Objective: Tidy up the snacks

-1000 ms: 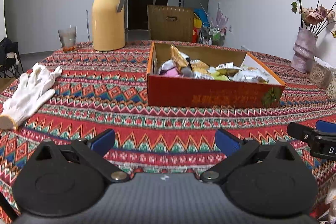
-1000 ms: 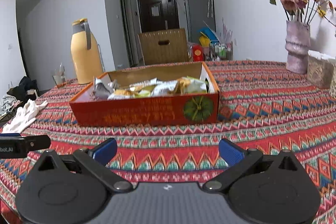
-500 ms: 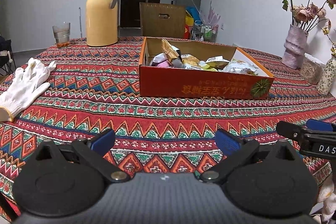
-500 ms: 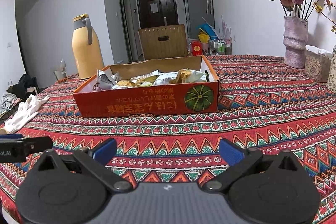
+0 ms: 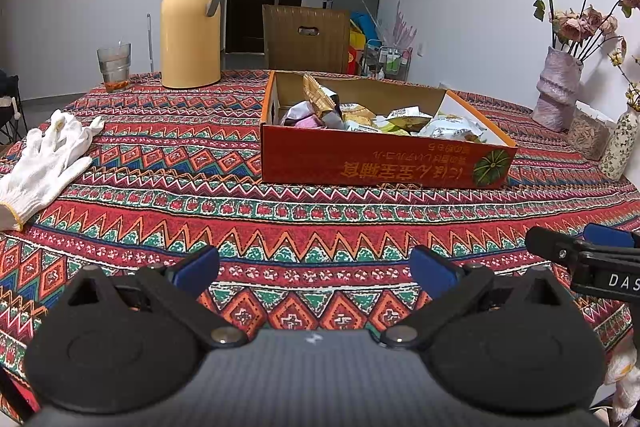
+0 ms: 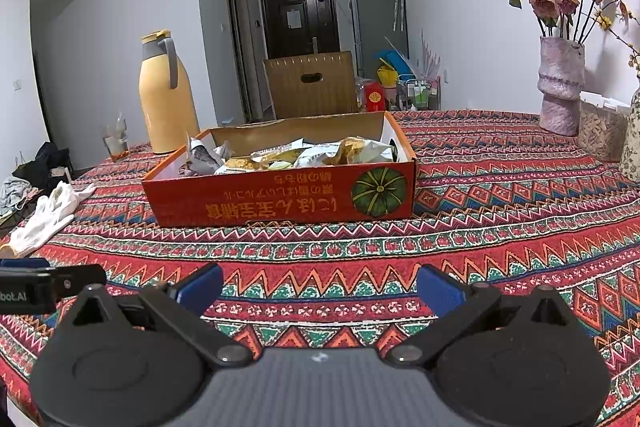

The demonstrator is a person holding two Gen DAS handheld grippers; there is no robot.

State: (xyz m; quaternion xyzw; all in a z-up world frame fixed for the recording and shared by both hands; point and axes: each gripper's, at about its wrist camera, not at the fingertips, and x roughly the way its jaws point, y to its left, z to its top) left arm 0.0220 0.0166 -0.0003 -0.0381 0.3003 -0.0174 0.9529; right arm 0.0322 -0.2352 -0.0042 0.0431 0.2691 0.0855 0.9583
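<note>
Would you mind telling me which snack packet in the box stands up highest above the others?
The golden-brown packet near the orange box's far left corner; it leans upright above the rim, while the other packets lie flat.

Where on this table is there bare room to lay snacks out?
The widest free patch is the cloth between the box and both open tools, left and right. More lies between the box and the glove, and right of the box toward the vase. The box itself is crowded with snack packets.
</note>
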